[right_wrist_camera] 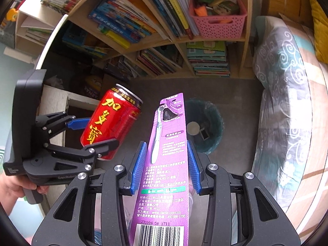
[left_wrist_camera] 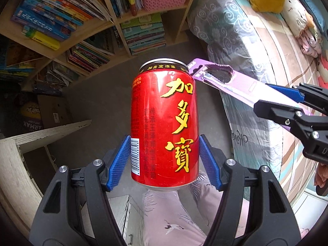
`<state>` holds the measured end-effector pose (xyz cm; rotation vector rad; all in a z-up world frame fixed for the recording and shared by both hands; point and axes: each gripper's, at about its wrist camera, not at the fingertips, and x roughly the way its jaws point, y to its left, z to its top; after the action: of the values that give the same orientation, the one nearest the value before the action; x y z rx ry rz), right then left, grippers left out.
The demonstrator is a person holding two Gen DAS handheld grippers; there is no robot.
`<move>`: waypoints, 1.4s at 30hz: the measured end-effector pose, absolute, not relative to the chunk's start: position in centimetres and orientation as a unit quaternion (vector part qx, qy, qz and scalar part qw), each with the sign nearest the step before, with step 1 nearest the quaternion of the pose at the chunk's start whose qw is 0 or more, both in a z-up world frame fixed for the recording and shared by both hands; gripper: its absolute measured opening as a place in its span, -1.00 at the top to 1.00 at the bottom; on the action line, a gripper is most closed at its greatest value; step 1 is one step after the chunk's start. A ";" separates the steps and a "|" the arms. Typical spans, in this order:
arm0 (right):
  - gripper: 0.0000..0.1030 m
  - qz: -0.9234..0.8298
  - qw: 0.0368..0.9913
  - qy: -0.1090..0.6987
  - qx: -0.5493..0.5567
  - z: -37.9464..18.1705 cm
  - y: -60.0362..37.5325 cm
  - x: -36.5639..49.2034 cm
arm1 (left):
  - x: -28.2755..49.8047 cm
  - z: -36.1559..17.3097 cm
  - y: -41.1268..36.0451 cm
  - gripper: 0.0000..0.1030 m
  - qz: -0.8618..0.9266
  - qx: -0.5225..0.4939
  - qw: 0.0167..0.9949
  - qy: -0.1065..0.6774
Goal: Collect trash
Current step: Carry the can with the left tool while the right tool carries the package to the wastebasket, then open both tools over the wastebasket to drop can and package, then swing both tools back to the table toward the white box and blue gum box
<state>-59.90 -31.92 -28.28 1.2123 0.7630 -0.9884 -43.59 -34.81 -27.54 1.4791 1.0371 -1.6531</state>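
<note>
A red herbal tea can [left_wrist_camera: 164, 123] stands upright between the blue pads of my left gripper [left_wrist_camera: 165, 143], which is shut on its lower half. The same can [right_wrist_camera: 110, 123] shows tilted in the right wrist view, clamped in the left gripper [right_wrist_camera: 96, 133]. My right gripper [right_wrist_camera: 166, 160] is shut on a purple toothbrush package [right_wrist_camera: 168, 153], a long flat card with a torn blister near its top. The package [left_wrist_camera: 225, 82] sticks out to the upper left from the right gripper [left_wrist_camera: 287, 102], just behind the can. A dark trash bin with a teal liner [right_wrist_camera: 213, 141] stands on the floor below, beyond the package.
A wooden bookshelf [right_wrist_camera: 164, 41] full of books, with a pink basket [right_wrist_camera: 217, 24], fills the back. A bed with a patterned quilt [right_wrist_camera: 287, 102] runs along the right. White wooden furniture [left_wrist_camera: 20, 143] stands at the left. A person's leg in pink trousers [left_wrist_camera: 170, 215] is below the can.
</note>
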 end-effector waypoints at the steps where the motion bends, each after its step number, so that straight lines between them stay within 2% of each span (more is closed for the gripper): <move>1: 0.22 -0.434 0.643 0.334 0.535 -28.6 -32.1 -60.0 | -43.7 -27.8 -34.8 -0.24 -0.634 0.570 0.337 0.398; 8: 0.15 -0.431 0.634 0.331 0.549 -30.5 -33.6 -60.6 | -44.8 -29.9 -35.3 -0.25 -0.635 0.582 0.323 0.393; 10: -0.65 -0.436 0.627 0.320 0.560 -31.2 -34.1 -61.0 | -45.0 -30.9 -35.7 -0.54 -0.636 0.582 0.316 0.397; 13: -0.65 -0.446 0.616 0.302 0.575 -31.9 -34.6 -62.0 | -45.6 -32.0 -36.2 -0.54 -0.630 0.600 0.325 0.371; 25: -0.65 -0.456 0.616 0.284 0.576 -30.7 -35.0 -63.7 | -45.4 -31.3 -36.5 -0.61 -0.633 0.592 0.332 0.372; 42: -0.65 -0.455 0.649 0.277 0.544 -26.4 -34.9 -63.1 | -42.1 -25.3 -36.6 -0.69 -0.645 0.542 0.397 0.365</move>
<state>-63.09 -34.90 -26.43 1.2361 0.6298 -1.0334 -42.06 -36.56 -25.30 1.3732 0.9246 -1.6335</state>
